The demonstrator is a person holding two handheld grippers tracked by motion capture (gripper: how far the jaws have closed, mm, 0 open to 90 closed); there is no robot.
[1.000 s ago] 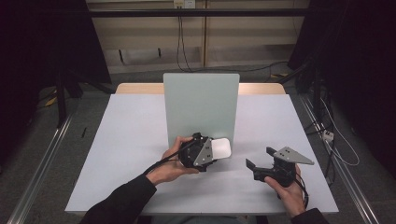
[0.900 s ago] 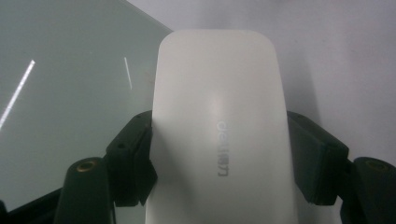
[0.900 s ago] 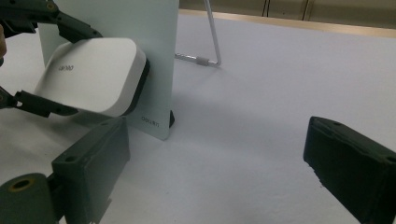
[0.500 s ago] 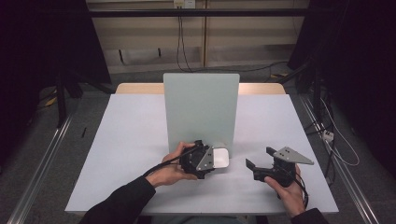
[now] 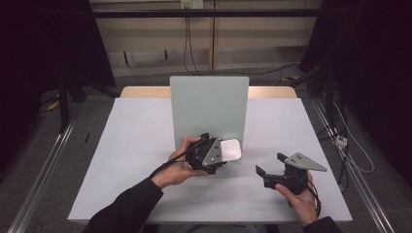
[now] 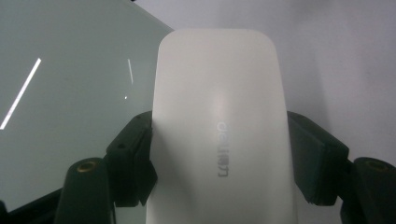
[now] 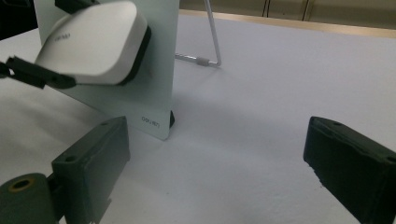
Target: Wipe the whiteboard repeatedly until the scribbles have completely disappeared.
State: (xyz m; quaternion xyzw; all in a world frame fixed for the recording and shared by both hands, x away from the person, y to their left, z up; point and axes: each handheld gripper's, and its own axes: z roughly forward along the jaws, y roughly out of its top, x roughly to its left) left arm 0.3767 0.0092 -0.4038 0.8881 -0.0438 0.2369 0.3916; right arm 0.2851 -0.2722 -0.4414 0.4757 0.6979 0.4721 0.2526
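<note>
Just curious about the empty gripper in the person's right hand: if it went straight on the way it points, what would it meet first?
Probably the upright pale green board, near its lower corner; the right gripper has open jaws, and depth is unclear.

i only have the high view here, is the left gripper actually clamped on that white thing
Observer: Yes. In the left gripper view the black jaws press on both long sides of the white eraser.
Operator: ok and is it touching the board
Observer: The right gripper view shows its dark underside lying against the face of the upright board, low down, above the table.
Operator: what holds the board up
Observer: A thin wire stand behind it, resting on the table.
Operator: right gripper doing anything
Observer: No. The right gripper has its jaws wide apart over bare table, nothing between them.
</note>
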